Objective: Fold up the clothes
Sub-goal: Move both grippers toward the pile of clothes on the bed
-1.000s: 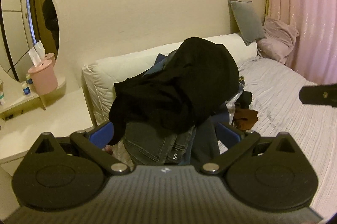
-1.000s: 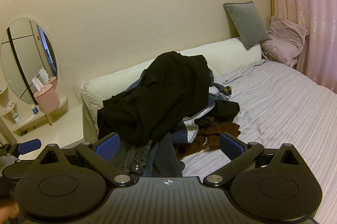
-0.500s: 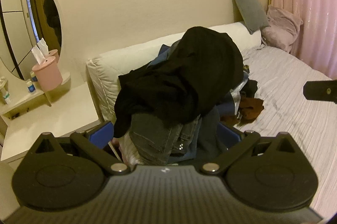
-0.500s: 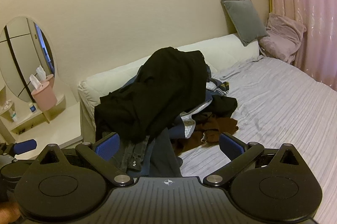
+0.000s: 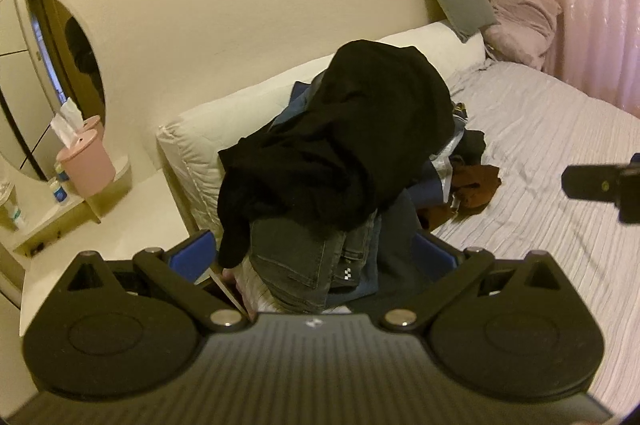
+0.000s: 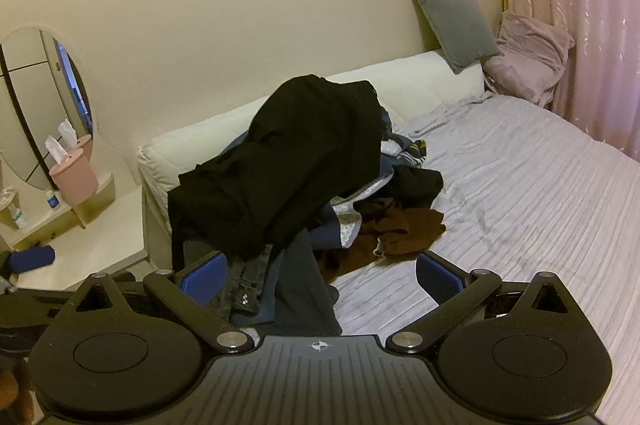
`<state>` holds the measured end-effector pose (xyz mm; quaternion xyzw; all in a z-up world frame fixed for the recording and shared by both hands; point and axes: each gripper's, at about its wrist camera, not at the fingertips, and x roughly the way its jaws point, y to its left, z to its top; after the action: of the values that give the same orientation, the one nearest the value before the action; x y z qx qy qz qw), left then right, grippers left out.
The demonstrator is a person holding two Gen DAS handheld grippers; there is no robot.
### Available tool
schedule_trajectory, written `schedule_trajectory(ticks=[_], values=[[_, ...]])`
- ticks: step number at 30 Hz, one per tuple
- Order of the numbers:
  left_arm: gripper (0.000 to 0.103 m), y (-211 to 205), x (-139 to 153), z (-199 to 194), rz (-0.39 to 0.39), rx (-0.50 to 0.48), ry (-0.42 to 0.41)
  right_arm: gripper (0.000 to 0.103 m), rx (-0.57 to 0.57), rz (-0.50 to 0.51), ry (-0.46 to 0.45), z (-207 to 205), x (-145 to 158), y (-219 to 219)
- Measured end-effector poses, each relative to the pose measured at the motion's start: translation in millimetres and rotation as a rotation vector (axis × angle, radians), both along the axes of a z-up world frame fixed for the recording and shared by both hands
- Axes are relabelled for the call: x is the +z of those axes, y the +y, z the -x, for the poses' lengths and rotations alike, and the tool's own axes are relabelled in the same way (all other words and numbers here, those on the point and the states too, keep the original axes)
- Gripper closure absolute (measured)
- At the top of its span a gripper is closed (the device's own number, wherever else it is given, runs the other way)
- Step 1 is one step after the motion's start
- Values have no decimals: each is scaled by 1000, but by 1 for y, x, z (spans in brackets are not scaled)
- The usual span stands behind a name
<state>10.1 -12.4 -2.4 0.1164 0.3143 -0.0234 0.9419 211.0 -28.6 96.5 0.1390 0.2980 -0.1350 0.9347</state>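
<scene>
A heap of clothes lies at the head of the bed, topped by a black garment (image 5: 352, 141) (image 6: 304, 161). Grey jeans (image 5: 308, 257) (image 6: 244, 285) and dark blue cloth (image 6: 304, 289) hang from its near side. A brown garment (image 5: 476, 185) (image 6: 404, 229) lies on the sheet at its right. My left gripper (image 5: 316, 257) is open and empty, its blue pads either side of the jeans, close in front of the heap. My right gripper (image 6: 320, 277) is open and empty, a little further back, over the heap's near edge.
The bed (image 6: 520, 193) has a lilac ribbed sheet, a white headboard cushion (image 6: 420, 85), a grey pillow (image 6: 456, 25) and a pink pillow (image 6: 532, 61). A pink curtain (image 6: 580, 17) hangs at right. At left a white dresser (image 5: 100, 221) holds a pink tissue box (image 5: 84, 161) under an oval mirror.
Both grippers have shifted slightly to the left and nearer to the heap. The clothes have not moved and both stay open.
</scene>
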Motion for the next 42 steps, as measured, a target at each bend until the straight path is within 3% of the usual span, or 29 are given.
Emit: schedule_trajectory(ticks=[13, 22, 28, 42], values=[[0, -24, -1, 6, -32, -36, -4, 0, -45, -11, 33, 6, -27, -20], [0, -25, -17, -3, -8, -30, 3, 0, -46, 4, 29, 7, -24, -22], [0, -28, -19, -10, -52, -53, -19, 0, -37, 26, 22, 8, -20, -26], [0, -32, -27, -19, -53, 9, 25, 0, -25, 1, 25, 2, -20, -51]])
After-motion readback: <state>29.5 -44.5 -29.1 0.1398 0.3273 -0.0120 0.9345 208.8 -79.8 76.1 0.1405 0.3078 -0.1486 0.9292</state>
